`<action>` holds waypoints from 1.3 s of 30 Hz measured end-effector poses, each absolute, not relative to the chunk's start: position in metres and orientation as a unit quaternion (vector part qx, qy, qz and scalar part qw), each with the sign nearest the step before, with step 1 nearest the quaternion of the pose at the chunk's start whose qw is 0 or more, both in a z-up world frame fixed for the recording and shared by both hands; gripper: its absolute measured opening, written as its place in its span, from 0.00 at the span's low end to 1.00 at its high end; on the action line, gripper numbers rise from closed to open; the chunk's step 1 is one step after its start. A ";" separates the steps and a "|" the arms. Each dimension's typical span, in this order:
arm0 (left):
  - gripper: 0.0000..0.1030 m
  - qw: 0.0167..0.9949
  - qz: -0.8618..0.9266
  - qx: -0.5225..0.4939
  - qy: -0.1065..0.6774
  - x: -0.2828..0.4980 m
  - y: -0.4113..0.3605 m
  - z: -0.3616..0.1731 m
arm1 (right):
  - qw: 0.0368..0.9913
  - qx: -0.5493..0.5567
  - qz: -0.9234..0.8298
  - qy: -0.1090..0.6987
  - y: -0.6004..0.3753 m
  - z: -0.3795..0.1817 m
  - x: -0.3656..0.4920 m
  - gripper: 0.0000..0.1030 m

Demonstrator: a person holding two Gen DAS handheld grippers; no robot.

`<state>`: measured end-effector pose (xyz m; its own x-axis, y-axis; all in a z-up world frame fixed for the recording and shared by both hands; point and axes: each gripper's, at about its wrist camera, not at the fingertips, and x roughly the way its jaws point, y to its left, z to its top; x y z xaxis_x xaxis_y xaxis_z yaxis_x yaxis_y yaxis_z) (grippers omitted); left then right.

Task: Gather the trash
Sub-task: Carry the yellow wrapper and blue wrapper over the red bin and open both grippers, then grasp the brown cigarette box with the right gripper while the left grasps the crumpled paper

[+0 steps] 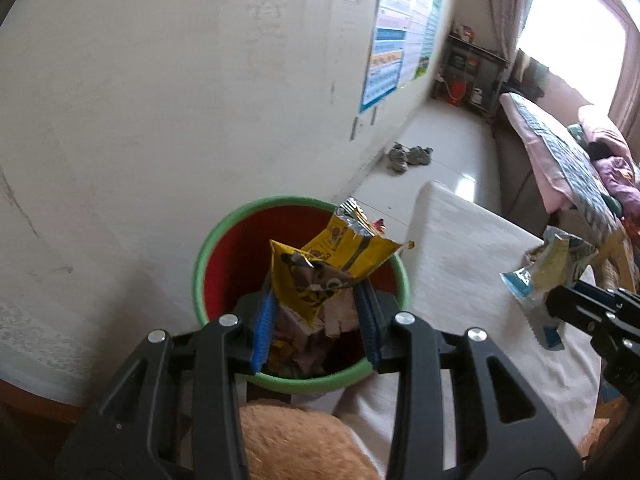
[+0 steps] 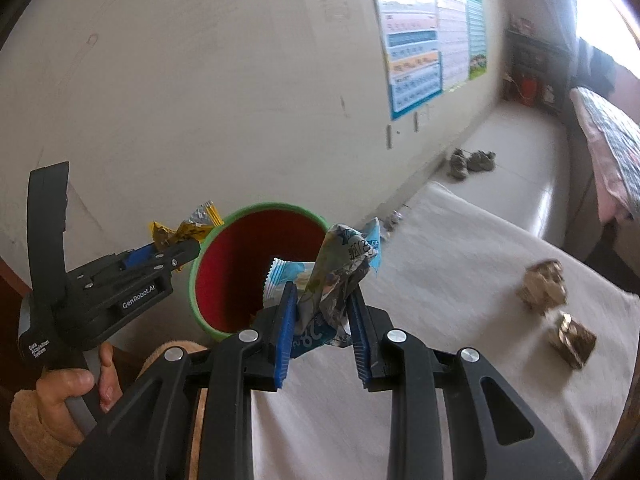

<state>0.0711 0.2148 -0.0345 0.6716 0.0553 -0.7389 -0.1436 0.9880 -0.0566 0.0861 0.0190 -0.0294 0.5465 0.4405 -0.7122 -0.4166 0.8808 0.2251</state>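
Since both claws are loaded right now, the trick here is getting each wrapper properly over the bin before letting go. The left claw point(image 1: 316, 316) is clamped on a yellow snack wrapper point(image 1: 324, 268), and from its own camera the wrapper hangs right above the mouth of the green-rimmed bin point(image 1: 200, 264), which already has some trash at the bottom. I'd drop that one first: just spread the fingers and let it fall, maybe a little shake if the foil sticks to the blue pads. The right claw point(image 2: 320, 320) is clamped on a crumpled blue-and-white wrapper point(image 2: 340, 276), but it looks to sit near the bin's rim on the worktop point(image 2: 460, 260) side, not fully over the red inside. So I'd push it forward a bit more before opening, or it could catch on the rim and land back on the cloth. After that, two brownish crumpled bits point(image 2: 556, 304) sit further right on the worktop, probably next up.
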 end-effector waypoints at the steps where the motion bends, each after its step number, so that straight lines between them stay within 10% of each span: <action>1: 0.34 0.912 0.056 -0.057 0.402 0.072 0.218 -0.035 | 0.878 0.010 0.247 0.409 0.025 -0.030 0.090 0.25; 16: 0.35 0.883 0.091 -0.104 0.448 0.103 0.262 -0.073 | 0.846 -0.014 0.294 0.444 0.101 -0.070 0.143 0.29; 18: 0.60 0.880 0.096 -0.102 0.453 0.105 0.262 -0.077 | 0.840 -0.014 0.298 0.453 0.107 -0.078 0.148 0.32; 23: 0.71 0.880 0.100 -0.104 0.453 0.098 0.262 -0.083 | 0.840 0.002 0.295 0.455 0.106 -0.085 0.152 0.51; 39: 0.75 0.883 0.045 -0.069 0.462 0.087 0.207 -0.082 | 0.869 0.047 0.107 0.481 -0.112 -0.099 0.156 0.74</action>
<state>0.0867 0.2067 -0.0822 0.5699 0.0158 -0.8215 -0.1425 0.9866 -0.0798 0.1561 -0.1117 -0.0993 0.5142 0.2315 -0.8258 -0.1413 0.9726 0.1847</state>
